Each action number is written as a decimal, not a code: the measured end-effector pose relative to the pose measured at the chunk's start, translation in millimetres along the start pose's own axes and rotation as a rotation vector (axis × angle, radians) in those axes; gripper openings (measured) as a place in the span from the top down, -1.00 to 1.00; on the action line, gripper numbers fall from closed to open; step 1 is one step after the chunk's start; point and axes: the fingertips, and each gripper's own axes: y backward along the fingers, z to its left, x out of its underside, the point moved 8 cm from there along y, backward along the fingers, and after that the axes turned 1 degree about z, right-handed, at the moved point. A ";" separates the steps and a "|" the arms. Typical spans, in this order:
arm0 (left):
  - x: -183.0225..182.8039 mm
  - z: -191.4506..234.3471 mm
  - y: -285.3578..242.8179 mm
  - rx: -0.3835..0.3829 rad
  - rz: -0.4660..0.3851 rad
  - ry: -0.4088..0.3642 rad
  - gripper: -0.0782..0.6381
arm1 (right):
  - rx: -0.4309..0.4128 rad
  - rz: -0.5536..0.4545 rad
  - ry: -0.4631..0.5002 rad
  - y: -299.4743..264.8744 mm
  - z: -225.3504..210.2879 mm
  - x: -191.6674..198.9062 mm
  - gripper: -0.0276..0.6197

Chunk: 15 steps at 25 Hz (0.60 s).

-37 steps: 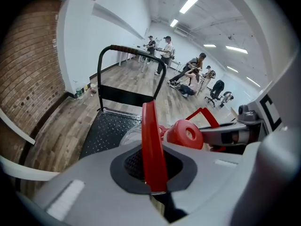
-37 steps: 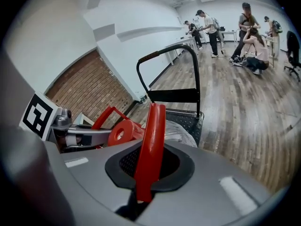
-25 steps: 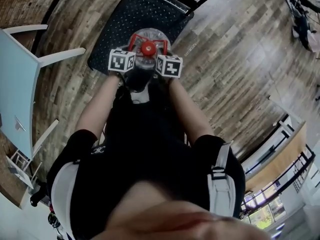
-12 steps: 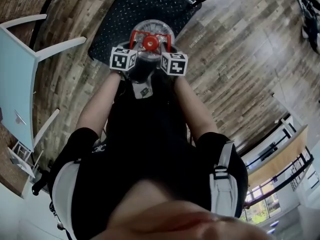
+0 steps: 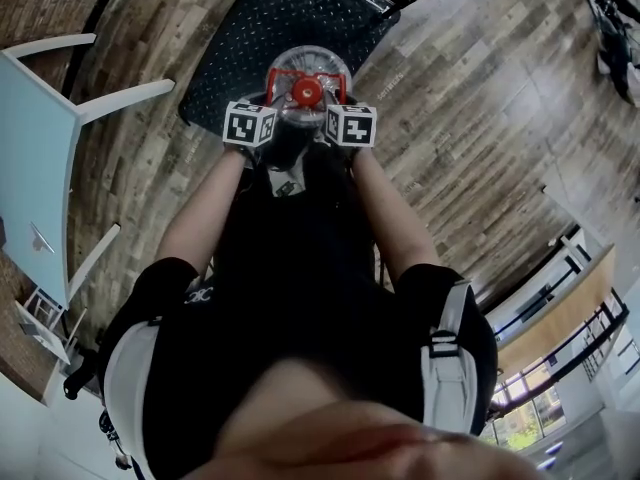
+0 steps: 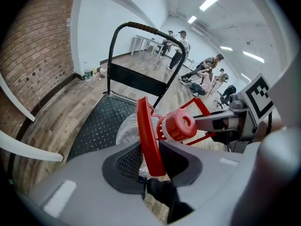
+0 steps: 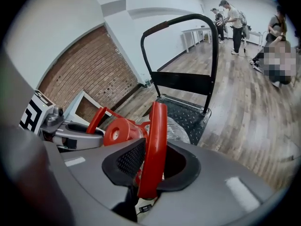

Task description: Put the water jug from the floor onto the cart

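Observation:
A clear water jug point(image 5: 305, 73) with a red cap point(image 5: 307, 91) and a red handle hangs between my two grippers, above the near end of the black cart deck point(image 5: 270, 18). My left gripper point(image 6: 148, 161) is shut on the handle's left loop point(image 6: 148, 135). My right gripper point(image 7: 149, 166) is shut on the handle's right loop point(image 7: 154, 145). In the left gripper view the cap point(image 6: 181, 125) shows just beyond the jaws, with the right gripper past it. Whether the jug's base touches the deck is hidden.
The cart point(image 6: 101, 126) has a studded black deck and a tall black push bar point(image 6: 143, 29) at its far end. A pale blue table point(image 5: 30, 168) with white legs stands at the left on the wood floor point(image 5: 470, 138). Several people point(image 6: 178, 44) are far off in the room.
The jug and both grippers have moved forward, from the cart's near edge to over its deck.

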 end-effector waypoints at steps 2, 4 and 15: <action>-2.1 1.4 9.2 -0.004 -0.016 0.001 0.46 | 0.039 -0.012 -0.007 6.8 -1.3 -1.8 0.57; -4.2 2.4 21.5 -0.017 -0.045 -0.008 0.46 | 0.099 -0.061 -0.004 19.5 -0.9 -5.2 0.51; -46.5 -17.6 109.0 -0.078 -0.256 -0.100 0.75 | 0.164 -0.442 -0.014 119.6 52.8 -46.0 0.87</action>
